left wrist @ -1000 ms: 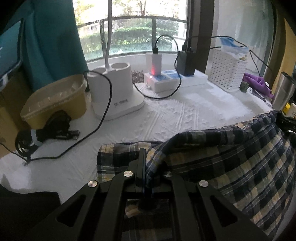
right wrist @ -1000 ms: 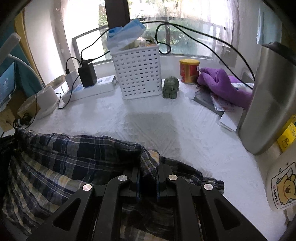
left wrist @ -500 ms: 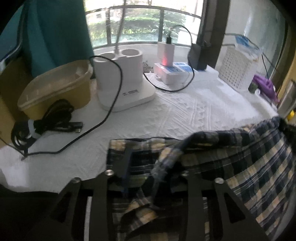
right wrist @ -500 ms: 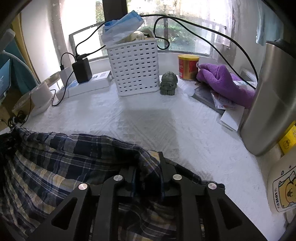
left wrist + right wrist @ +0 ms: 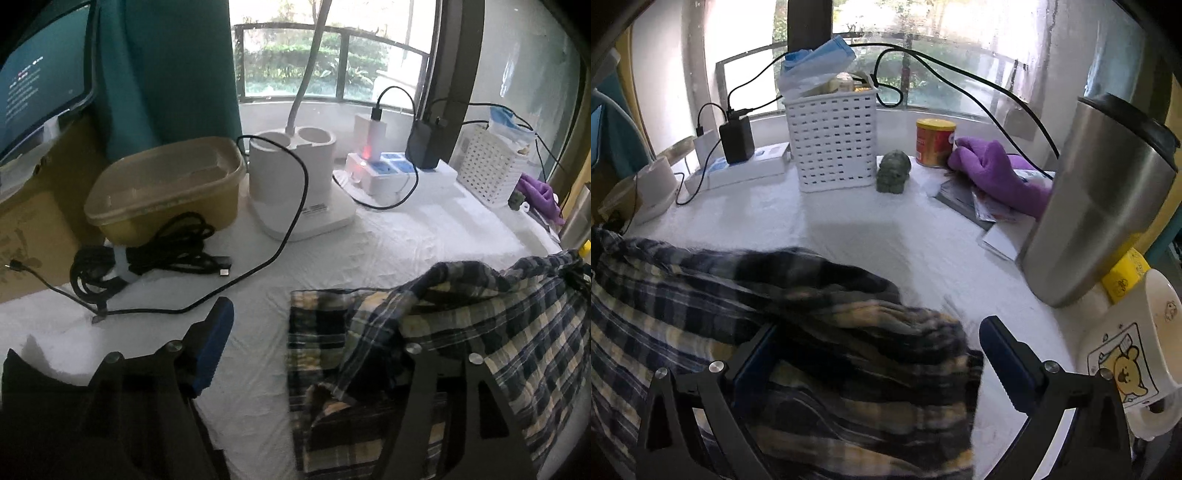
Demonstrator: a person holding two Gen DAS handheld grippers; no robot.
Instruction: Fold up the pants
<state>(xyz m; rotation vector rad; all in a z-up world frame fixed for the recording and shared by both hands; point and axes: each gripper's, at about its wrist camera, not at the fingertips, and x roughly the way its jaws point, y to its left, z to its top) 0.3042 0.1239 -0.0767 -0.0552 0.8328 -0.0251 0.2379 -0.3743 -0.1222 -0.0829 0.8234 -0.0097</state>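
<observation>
The plaid pants [image 5: 461,332] lie folded in a loose heap on the white tablecloth [image 5: 406,243]. In the left wrist view my left gripper [image 5: 310,332] is open wide, its left blue-padded finger over bare cloth, its right finger under a fold of the pants. In the right wrist view the pants [image 5: 775,314] fill the lower left. My right gripper [image 5: 875,350] is open wide, with the pants' bunched edge lying loose between its fingers.
Left view: a tan lidded box [image 5: 166,188], coiled black cables [image 5: 147,254], a white lamp base [image 5: 295,184], a power strip [image 5: 391,170] and a white basket [image 5: 487,170]. Right view: a steel tumbler [image 5: 1097,199], a mug [image 5: 1126,354], a red can [image 5: 934,142], a purple glove [image 5: 997,173].
Both grippers were shut on folds of the pants a second ago. Both have opened wide and let the cloth go; the fabric has slumped onto the table.
</observation>
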